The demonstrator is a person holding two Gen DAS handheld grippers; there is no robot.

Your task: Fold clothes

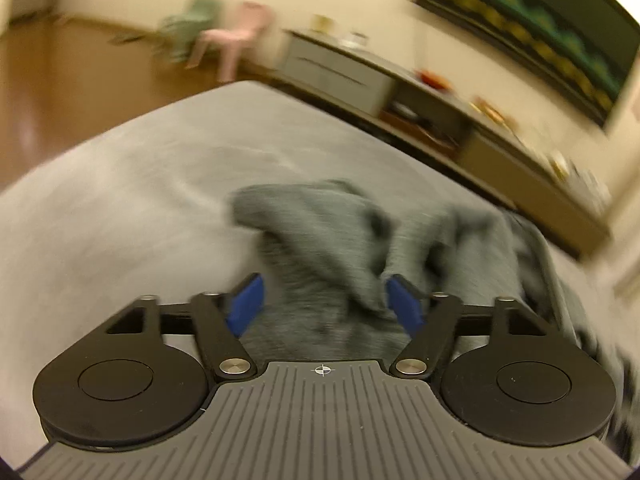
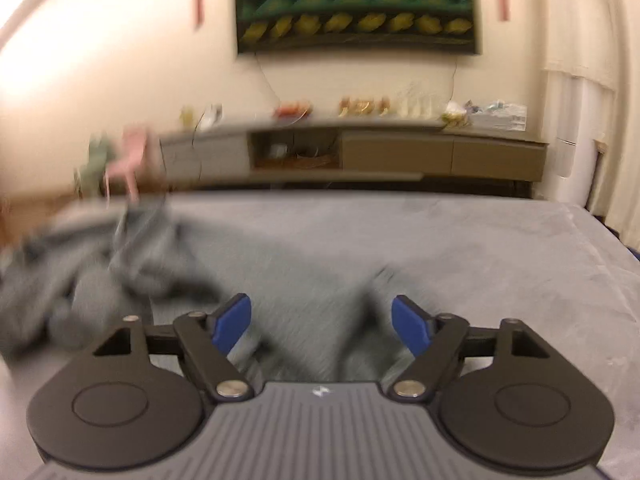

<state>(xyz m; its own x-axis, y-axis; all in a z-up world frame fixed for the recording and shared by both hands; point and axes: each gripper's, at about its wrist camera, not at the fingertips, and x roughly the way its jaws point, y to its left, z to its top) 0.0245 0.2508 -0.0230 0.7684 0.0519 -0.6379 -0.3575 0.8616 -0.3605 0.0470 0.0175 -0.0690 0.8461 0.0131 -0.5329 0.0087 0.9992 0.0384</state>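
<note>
Left wrist view: both grippers (image 1: 324,304) (image 2: 323,326) gape over rumpled grey knit garment (image 1: 320,232).

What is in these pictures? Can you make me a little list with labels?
place: a room with a bed covered by a grey sheet
clothes: a grey garment, crumpled, not folded yet
left gripper: open, grey cloth lies between its blue pads, not pinched
right gripper: open, above the cloth
far wall: a long low cabinet and a green and yellow picture
floor: a pink chair
sharpness: blurry
</note>
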